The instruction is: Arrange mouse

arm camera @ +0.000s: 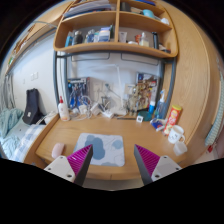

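A light blue and white mouse pad [103,148] lies on the wooden desk [60,135], just ahead of my fingers. My gripper [113,161] is open and empty, held above the desk's front edge, with the magenta pads [82,157] apart. A small white object [179,146] at the desk's right edge may be the mouse; I cannot tell for sure.
A pink object [58,149] lies on the desk left of the fingers. A white bottle [64,110], cables, bottles and an orange box [174,115] crowd the back of the desk. Wooden shelves [110,48] hang above. A black bag [34,105] stands at the left.
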`<state>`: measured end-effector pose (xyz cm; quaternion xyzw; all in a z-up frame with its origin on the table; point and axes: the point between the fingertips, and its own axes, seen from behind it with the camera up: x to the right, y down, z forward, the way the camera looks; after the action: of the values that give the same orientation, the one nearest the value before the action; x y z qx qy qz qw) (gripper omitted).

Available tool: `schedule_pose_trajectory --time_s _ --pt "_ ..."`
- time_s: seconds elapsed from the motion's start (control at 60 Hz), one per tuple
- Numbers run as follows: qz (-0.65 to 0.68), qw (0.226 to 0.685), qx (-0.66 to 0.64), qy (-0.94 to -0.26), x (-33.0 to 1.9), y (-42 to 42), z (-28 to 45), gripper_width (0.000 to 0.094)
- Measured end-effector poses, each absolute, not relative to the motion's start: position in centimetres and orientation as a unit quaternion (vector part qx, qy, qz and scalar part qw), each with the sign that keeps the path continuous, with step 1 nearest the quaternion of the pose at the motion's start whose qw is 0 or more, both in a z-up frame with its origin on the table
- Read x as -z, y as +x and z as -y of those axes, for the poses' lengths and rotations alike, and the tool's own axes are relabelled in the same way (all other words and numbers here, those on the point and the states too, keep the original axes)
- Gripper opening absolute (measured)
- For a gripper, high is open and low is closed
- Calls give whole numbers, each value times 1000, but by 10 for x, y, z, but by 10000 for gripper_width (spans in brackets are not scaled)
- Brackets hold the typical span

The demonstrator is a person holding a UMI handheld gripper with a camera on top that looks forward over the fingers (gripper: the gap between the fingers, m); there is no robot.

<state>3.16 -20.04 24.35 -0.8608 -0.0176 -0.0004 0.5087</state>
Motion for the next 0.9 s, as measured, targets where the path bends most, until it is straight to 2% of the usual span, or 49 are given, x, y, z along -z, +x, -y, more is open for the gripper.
schedule_pose_trajectory --time_s 0.05,0.067,0.167,0.283,0.45,0.583,0.9 --pt "17 491 -5 -871 -170 -13 218 828" --pt "18 485 -9 -874 -160 -23 221 827" --pt "31 452 -30 -891 -110 -81 236 826" --pt "60 412 -56 -908 -66 -148 248 828" --pt "96 382 -77 -916 -30 -233 236 841" --pt "99 385 -85 -913 -18 -277 201 842" --pt "75 376 -58 -922 10 -297 129 827"
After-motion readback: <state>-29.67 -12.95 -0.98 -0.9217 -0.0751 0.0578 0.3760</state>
